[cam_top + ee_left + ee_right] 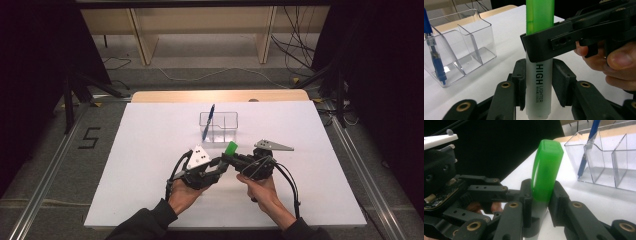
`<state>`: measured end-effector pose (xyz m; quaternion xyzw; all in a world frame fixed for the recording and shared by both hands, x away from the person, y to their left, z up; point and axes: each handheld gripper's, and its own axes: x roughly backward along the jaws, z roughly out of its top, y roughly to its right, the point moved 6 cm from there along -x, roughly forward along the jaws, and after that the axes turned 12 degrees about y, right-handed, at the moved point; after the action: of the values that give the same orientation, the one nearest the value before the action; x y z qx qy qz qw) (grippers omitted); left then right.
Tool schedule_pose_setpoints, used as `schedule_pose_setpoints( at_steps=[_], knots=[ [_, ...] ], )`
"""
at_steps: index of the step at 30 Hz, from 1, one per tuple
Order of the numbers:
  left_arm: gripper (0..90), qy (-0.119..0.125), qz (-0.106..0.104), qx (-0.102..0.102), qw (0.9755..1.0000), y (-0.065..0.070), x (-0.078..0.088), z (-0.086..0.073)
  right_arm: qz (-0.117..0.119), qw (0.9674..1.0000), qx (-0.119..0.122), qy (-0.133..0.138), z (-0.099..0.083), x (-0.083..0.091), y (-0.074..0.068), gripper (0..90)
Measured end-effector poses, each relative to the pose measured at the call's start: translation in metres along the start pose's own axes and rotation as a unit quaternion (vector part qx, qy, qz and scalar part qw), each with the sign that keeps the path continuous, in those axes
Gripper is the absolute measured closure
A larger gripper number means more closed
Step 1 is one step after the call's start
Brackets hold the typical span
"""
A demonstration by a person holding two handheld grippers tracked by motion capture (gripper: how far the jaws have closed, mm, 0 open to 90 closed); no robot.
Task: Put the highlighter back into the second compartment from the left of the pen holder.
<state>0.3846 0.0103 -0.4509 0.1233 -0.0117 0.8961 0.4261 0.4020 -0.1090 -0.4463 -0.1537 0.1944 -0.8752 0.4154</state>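
Observation:
A highlighter (231, 148) with a white body (538, 85) and a green cap (547, 175) stands upright between both grippers, just in front of the organizer. My left gripper (539, 85) is shut on the white body, near its lower end. My right gripper (541, 200) is shut on the cap's lower end, where it meets the body, and crosses the left gripper view as a black jaw from the right. In the high view the left gripper (222, 164) and the right gripper (230, 159) meet at the table's middle, held by the person's hands.
A clear plastic organizer (230, 120) with several compartments stands behind the grippers. A blue pen (208, 121) leans in its left compartment, also the blue pen (434, 57) and the blue pen (586, 150). The white table top (150, 150) spreads around it.

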Motion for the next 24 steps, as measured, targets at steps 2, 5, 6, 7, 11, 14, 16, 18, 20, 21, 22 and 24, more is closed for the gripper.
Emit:
schedule_pose_setpoints(
  at_steps=[2,5,6,7,11,14,16,18,20,21,22,24],
  knots=[
    [63.1,-0.005,-0.007,0.004,1.0000,-0.001,0.000,0.000,0.004,1.0000,-0.001,0.002,0.000,0.000,-0.001,75.9],
    [40.3,-0.012,-0.008,0.008,0.9999,-0.001,0.000,0.000,0.005,0.9999,0.010,0.005,0.002,0.001,-0.003,76.0],
    [37.4,-0.014,-0.015,0.013,0.9997,-0.001,0.001,0.001,0.004,0.9999,0.014,0.006,0.003,0.002,-0.004,76.0],
    [34.5,-0.017,-0.018,0.016,0.9996,-0.002,0.002,0.002,0.004,0.9997,0.022,0.009,0.005,0.002,-0.004,76.0],
    [25.9,-0.020,-0.027,0.027,0.9990,-0.005,0.007,0.003,-0.003,0.9993,0.035,0.013,0.009,0.005,-0.003,76.0],
    [23.2,-0.020,-0.034,0.031,0.9988,-0.007,0.012,0.004,-0.008,0.9988,0.045,0.016,0.012,0.007,-0.002,76.0],
    [21.9,-0.018,-0.035,0.029,0.9988,-0.008,0.015,0.004,-0.013,0.9980,0.060,0.017,0.014,0.008,0.000,76.0],
    [21.5,-0.021,-0.035,0.026,0.9988,-0.010,0.018,0.003,-0.015,0.9973,0.069,0.018,0.016,0.008,0.000,76.0],
    [21.5,-0.018,-0.031,0.025,0.9990,-0.013,0.021,0.003,-0.019,0.9963,0.082,0.019,0.019,0.010,0.000,76.0],
    [21.4,-0.017,-0.029,0.027,0.9991,-0.014,0.023,0.004,-0.021,0.9958,0.087,0.020,0.020,0.010,0.000,76.0],
    [21.5,-0.015,-0.027,0.026,0.9992,-0.016,0.025,0.004,-0.022,0.9955,0.090,0.020,0.021,0.010,-0.001,76.0],
    [21.4,-0.014,-0.021,0.024,0.9994,-0.019,0.028,0.004,-0.026,0.9940,0.104,0.021,0.025,0.011,-0.001,76.0]
  ],
)
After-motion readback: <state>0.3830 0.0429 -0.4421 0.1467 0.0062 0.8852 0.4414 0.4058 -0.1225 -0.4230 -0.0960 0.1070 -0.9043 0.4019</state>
